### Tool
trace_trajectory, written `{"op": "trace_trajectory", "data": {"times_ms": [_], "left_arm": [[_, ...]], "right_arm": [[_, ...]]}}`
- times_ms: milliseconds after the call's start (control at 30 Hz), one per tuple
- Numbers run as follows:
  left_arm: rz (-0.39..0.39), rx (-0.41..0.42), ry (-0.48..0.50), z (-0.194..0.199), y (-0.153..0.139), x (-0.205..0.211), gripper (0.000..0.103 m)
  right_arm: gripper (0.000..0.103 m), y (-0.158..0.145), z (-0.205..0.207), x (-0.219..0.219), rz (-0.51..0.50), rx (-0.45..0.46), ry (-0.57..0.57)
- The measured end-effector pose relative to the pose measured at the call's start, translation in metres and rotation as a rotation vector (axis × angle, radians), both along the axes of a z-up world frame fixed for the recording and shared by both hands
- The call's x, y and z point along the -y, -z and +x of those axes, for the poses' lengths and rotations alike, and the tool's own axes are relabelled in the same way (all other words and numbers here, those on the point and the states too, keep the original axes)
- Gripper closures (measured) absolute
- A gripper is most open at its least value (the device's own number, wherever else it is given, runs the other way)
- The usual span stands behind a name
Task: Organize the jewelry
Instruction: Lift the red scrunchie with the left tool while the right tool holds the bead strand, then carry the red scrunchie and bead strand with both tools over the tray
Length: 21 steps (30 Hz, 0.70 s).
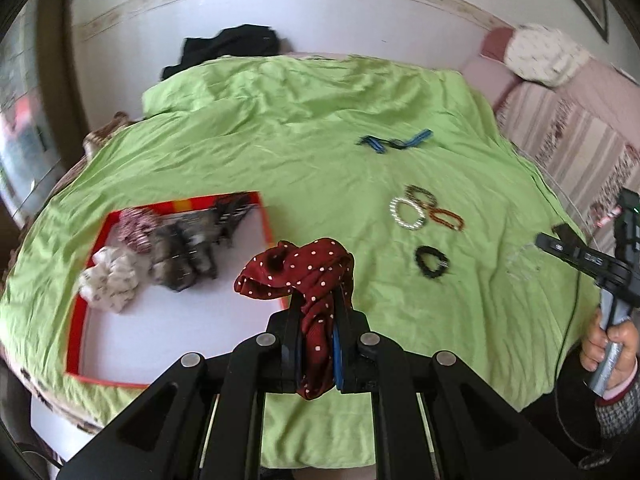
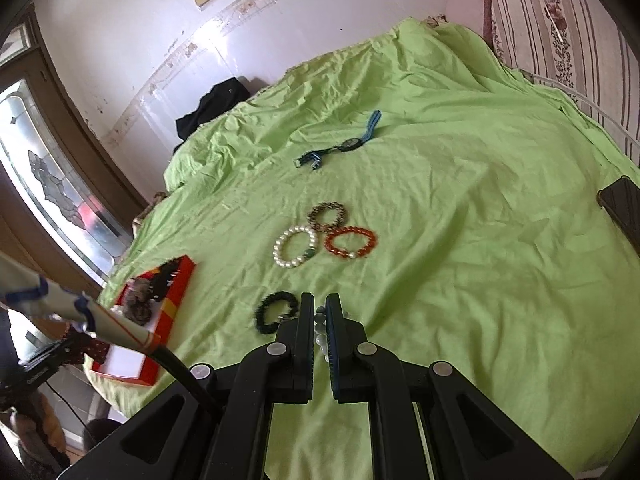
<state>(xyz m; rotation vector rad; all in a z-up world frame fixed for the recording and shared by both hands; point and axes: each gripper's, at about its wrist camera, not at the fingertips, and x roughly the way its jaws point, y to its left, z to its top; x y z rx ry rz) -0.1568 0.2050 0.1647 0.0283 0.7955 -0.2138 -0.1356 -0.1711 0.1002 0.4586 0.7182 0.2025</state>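
Observation:
My left gripper (image 1: pixel 320 300) is shut on a dark red scrunchie with white dots (image 1: pixel 304 268), held just above the near right corner of a red-rimmed tray (image 1: pixel 86 312). The tray holds several scrunchies and black hair clips. My right gripper (image 2: pixel 320 298) is shut on a clear bead bracelet (image 2: pixel 320 320), a little above the green sheet. In the left wrist view the right gripper (image 1: pixel 546 235) shows at the right edge, held by a hand. On the sheet lie a black hair tie (image 2: pixel 262 312), a pearl bracelet (image 2: pixel 277 249), an orange bracelet (image 2: pixel 350 230), a brown bracelet (image 2: pixel 328 205) and a blue watch (image 2: pixel 348 145).
The green sheet (image 2: pixel 460 240) covers a bed. A dark phone (image 2: pixel 620 204) lies at its right edge. Black clothing (image 2: pixel 216 108) sits at the far end by the white wall. A striped cushion (image 2: pixel 560 32) borders the far right side.

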Motion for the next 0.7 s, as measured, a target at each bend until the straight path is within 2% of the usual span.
{"op": "trace_trajectory", "data": {"times_ms": [167, 500, 700], "left_arm": [[-0.02, 0.006, -0.066, -0.003, -0.001, -0.028, 0.093], [-0.054, 0.008, -0.191, -0.012, 0.006, -0.092, 0.093], [-0.016, -0.039, -0.239, -0.007, 0.023, -0.124, 0.093]], "right_arm": [[0.096, -0.017, -0.004, -0.013, 0.01, 0.011, -0.035], [0.096, -0.047, -0.001, -0.077, -0.082, 0.034, -0.146], [0.096, -0.054, 0.011, -0.133, -0.147, 0.032, -0.241]]}}
